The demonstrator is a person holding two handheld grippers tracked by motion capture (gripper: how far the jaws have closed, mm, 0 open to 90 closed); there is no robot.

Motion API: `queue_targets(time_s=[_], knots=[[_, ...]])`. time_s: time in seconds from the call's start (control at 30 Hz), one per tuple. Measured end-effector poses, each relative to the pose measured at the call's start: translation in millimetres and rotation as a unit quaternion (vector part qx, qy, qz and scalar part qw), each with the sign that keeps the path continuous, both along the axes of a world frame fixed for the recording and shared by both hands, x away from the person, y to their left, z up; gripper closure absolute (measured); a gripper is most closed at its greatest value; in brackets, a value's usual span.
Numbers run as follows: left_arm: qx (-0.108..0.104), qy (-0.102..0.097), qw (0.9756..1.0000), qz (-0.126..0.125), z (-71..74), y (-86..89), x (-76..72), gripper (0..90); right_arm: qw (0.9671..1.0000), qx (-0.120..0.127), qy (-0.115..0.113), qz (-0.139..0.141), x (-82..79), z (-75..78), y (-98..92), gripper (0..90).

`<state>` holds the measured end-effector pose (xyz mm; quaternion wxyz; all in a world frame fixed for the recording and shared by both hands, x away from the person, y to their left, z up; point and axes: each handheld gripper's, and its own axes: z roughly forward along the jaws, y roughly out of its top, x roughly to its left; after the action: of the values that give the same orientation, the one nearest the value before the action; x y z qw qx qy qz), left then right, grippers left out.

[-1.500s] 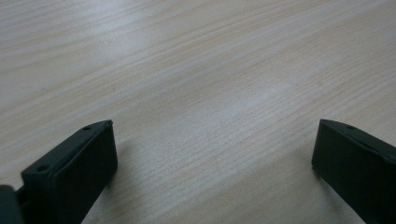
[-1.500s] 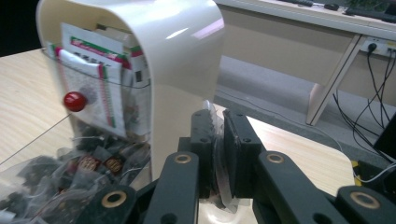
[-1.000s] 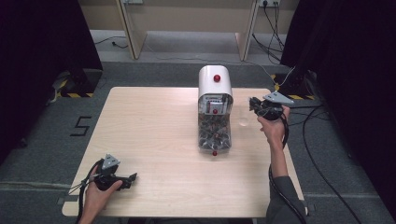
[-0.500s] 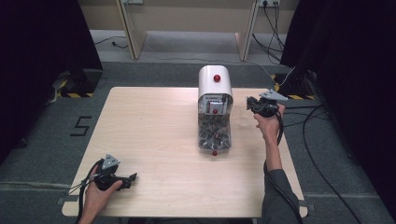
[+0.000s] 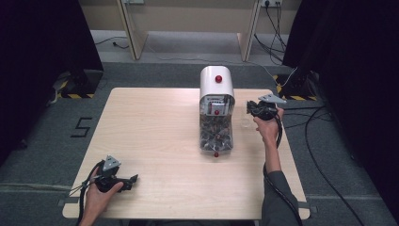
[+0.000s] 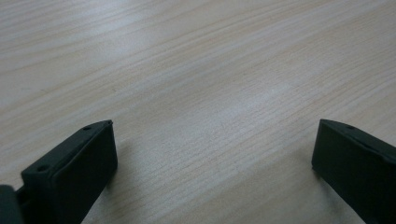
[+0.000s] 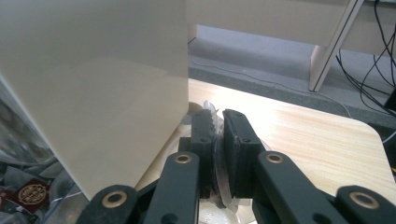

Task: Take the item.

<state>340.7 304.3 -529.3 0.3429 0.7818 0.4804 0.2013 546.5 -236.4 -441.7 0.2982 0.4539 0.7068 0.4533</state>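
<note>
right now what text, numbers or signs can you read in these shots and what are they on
"5": black numeral on the grey floor, left of the table.
Label on the front of the white dispenser: too small to read.
Round gold emblem on a dark red packet inside the dispenser's clear bin: lettering too blurred to read.
Yellow-and-black hazard stripes on the floor: no words.

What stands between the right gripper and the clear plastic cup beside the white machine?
Nothing visible does: the right gripper is shut on the thin wall of the clear plastic cup, close beside the white machine.
</note>
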Motion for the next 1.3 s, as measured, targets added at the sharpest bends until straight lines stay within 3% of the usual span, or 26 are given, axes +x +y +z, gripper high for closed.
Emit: queue_targets(time_s=[0.93,1.3], knots=[[0.0,0.0,1.0,0.0,0.0,0.0,0.0,0.0,0.9997,-0.023,0.011,0.0,2.8,-13.0,0.5,79.5],[-0.001,0.0,1.0,0.0,-0.1,-0.1,0.0,0.0,0.9998,-0.017,0.005,0.0,0.9,-7.5,0.8,75.2]])
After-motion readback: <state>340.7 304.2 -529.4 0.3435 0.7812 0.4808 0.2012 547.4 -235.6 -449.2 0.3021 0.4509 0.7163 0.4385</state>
